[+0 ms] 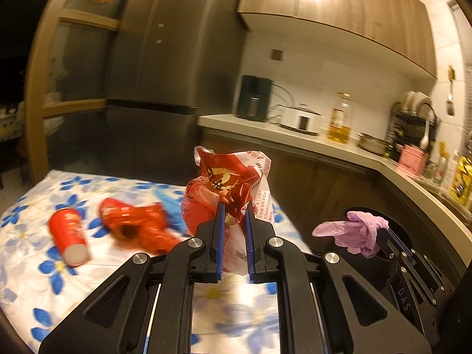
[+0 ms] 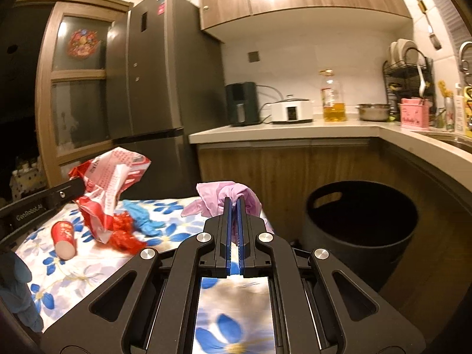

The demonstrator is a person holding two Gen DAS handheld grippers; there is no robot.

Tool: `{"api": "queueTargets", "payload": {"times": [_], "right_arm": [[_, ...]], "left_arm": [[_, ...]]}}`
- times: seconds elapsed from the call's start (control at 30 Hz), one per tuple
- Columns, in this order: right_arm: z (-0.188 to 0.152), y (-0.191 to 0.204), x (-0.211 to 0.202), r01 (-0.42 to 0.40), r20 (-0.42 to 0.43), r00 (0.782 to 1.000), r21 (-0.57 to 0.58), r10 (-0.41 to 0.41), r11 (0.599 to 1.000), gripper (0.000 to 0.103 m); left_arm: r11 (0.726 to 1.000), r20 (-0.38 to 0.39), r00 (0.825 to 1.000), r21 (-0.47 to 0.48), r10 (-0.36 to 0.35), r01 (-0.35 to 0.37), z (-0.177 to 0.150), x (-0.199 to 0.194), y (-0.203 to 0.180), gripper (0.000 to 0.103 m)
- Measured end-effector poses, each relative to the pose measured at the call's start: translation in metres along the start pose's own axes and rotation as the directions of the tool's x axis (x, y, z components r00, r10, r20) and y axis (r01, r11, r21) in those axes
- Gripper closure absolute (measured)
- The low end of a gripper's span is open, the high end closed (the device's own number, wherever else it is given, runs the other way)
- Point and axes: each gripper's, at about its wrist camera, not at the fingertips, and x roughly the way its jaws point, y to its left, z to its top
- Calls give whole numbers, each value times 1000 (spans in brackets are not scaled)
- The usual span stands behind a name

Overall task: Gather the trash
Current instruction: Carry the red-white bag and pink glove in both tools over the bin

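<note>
My left gripper [image 1: 234,209] is shut on a red and white plastic bag [image 1: 233,183] and holds it above the table; the bag also shows in the right wrist view [image 2: 109,177]. My right gripper [image 2: 235,203] is shut on a pink glove [image 2: 227,197], held at the table's right end beside the black bin [image 2: 360,221]. In the left wrist view the pink glove [image 1: 354,231] hangs over the bin's mouth. A red paper cup [image 1: 69,236], a crumpled red wrapper [image 1: 135,224] and a blue glove [image 2: 144,221] lie on the table.
The table has a white cloth with blue flowers [image 1: 35,280]. Behind stand a grey fridge [image 2: 153,73] and a kitchen counter [image 2: 295,129] with an oil bottle [image 2: 333,97], cooker and dish rack.
</note>
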Motion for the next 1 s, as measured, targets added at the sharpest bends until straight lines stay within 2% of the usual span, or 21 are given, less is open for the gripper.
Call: {"api": "queueTargets", "payload": {"times": [0.27,0.6,0.8,1.0], "right_arm": [[15,-58,-10,117,46,992,36,-119,992,100],[24,-121,-8,224,57,972,74,-228,972,100],[26,-144,-3,242,54,967,97,-248,966,100],[24,-154,7,242,39,968,97,-246,965,100]], "left_arm": [[988,-9,991,74,-137,137,0,20,-75,91],[943,-49,957,164,-285,289,-8,52,-161,91],[926,-66,943,182,-325,331,-13,70,-191,91],[915,-92,933,186,-347,359,-17,86,-204,91]]}}
